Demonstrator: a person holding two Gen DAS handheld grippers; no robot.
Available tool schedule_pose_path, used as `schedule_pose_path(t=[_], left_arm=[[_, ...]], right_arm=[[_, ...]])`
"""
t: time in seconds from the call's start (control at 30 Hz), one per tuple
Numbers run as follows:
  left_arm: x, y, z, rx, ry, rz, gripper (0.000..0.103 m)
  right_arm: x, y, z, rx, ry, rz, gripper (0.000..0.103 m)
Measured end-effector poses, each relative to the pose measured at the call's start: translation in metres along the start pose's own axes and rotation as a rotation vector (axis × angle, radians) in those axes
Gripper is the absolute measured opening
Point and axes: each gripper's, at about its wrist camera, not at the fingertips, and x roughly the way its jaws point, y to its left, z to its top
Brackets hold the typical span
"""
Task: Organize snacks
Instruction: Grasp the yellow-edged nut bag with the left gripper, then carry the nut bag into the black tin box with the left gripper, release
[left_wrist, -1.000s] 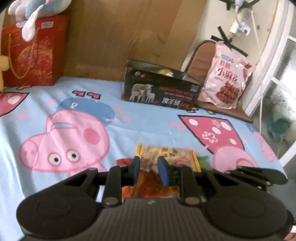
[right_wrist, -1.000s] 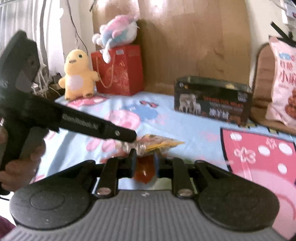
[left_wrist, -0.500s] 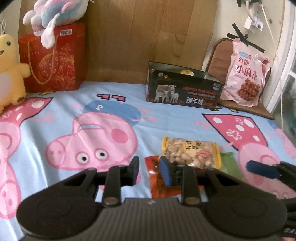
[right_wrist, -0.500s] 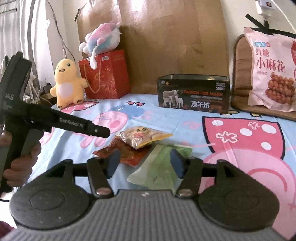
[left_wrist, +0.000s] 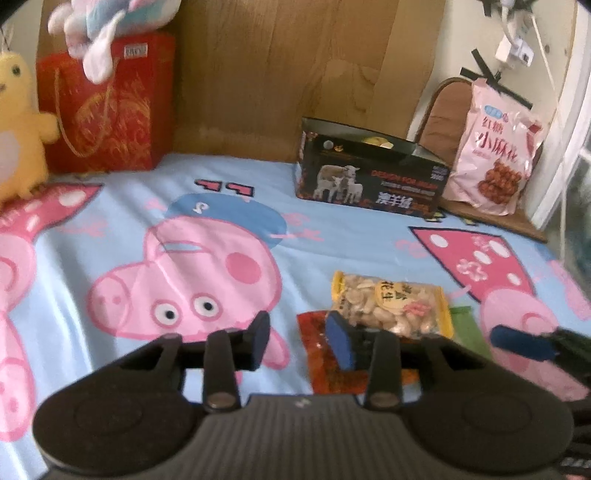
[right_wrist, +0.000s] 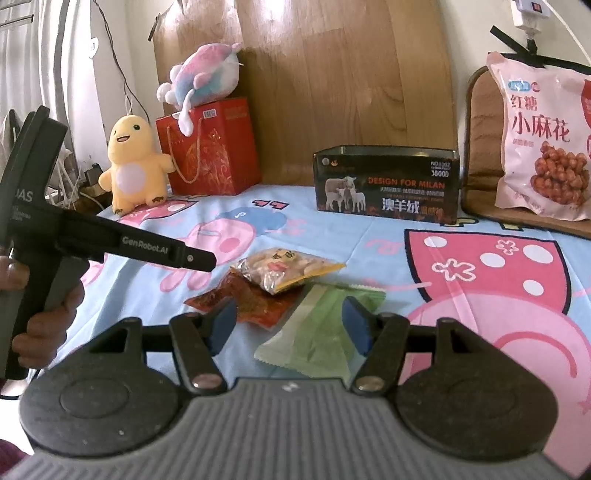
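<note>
Right wrist view: the right gripper has its fingers standing wide apart with nothing pressed between them. The green packet lies flat on the bed sheet just under and between them, its far end pointing away. If these fingers close from here, I think they could only pinch the thin flat film, slide over it, or catch the sheet with it.

The left gripper is opening its fingers, and nothing is between them. Its right finger is over the red packet, and the peanut packet lies just beyond, resting partly on the red one. Because the three packets overlap in one little heap, lifting one could drag a neighbour along.

The open black tin box, where the snacks probably go, stands well apart at the far side of the bed, beside the big pink snack bag.
</note>
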Motion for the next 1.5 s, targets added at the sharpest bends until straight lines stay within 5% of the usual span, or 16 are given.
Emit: schedule_pose_path(t=[0.27,0.47,0.63,0.77,0.97,1.17,1.27,1.4,1.5], left_arm=[[0.011,0.031,0.014,-0.137,0.046,-0.245,0.051],[0.038,0.021,0.028,-0.091,0.085,-0.256,0.052],[0.061,0.009,0.030,-0.047,0.123,-0.303,0.040],[0.062,0.007,0.036,-0.062,0.113,-0.313,0.036],[0.044,0.003,0.071,-0.050,0.020,-0.339,0.036],[0.046,-0.018,0.138,0.039,-0.116,-0.318,0.039],[0.071,-0.034,0.169,0.080,-0.181,-0.261,0.057],[0.112,-0.050,0.184,0.130,-0.177,-0.091,0.057],[0.112,-0.052,0.168,0.155,-0.200,-0.005,0.057]], right_arm=[[0.012,0.002,0.004,-0.051,0.024,-0.005,0.065],[0.030,0.007,0.013,-0.125,0.050,-0.007,0.065],[0.058,0.008,0.022,-0.203,0.123,-0.012,0.063],[0.070,-0.002,0.032,-0.180,0.132,0.014,0.047],[0.071,-0.006,0.048,-0.188,0.079,0.024,0.043],[0.076,-0.016,0.093,-0.240,-0.079,-0.043,0.042],[0.093,-0.029,0.120,-0.281,-0.137,-0.107,0.042],[0.129,-0.057,0.139,-0.310,-0.154,-0.306,0.058],[0.117,-0.081,0.136,-0.157,-0.144,-0.261,0.058]])
